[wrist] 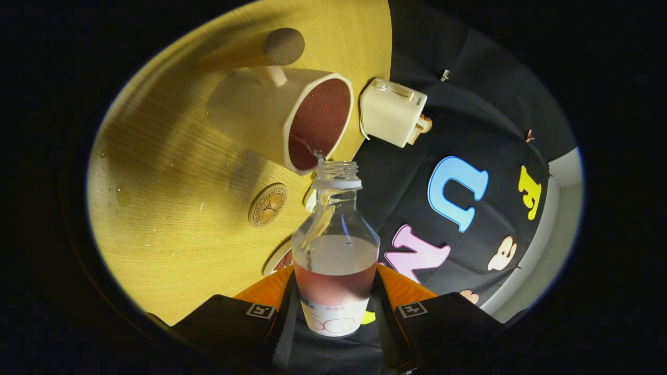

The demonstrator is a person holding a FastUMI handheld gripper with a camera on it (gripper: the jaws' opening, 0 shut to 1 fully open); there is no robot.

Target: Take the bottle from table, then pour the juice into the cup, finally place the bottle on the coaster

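Bottle front and centre in the gripper view, clamped between the two fingers of the gripper, both pressing on its lower body, one on each side of the label. The cap is off, and the open mouth points straight ahead, away from the fingers, right at the rim of the cup.

Juice is on the move: a thin stream leaves the neck and drops into the cup, which already holds a good pool of reddish liquid. The bottle's long axis runs from the fingers out toward the cup, tipped well over, mouth just at the cup's near rim. That line is what matters here, I'd say; let the mouth drift off it and juice lands on the table.

The coaster lies on the table just beside the bottle's neck, short of the cup and near the table's edge. A small cream appliance sits at that edge, beyond the cup. Droplets already fleck the wood.

Pour looks mid-way; roughly half the juice remains.
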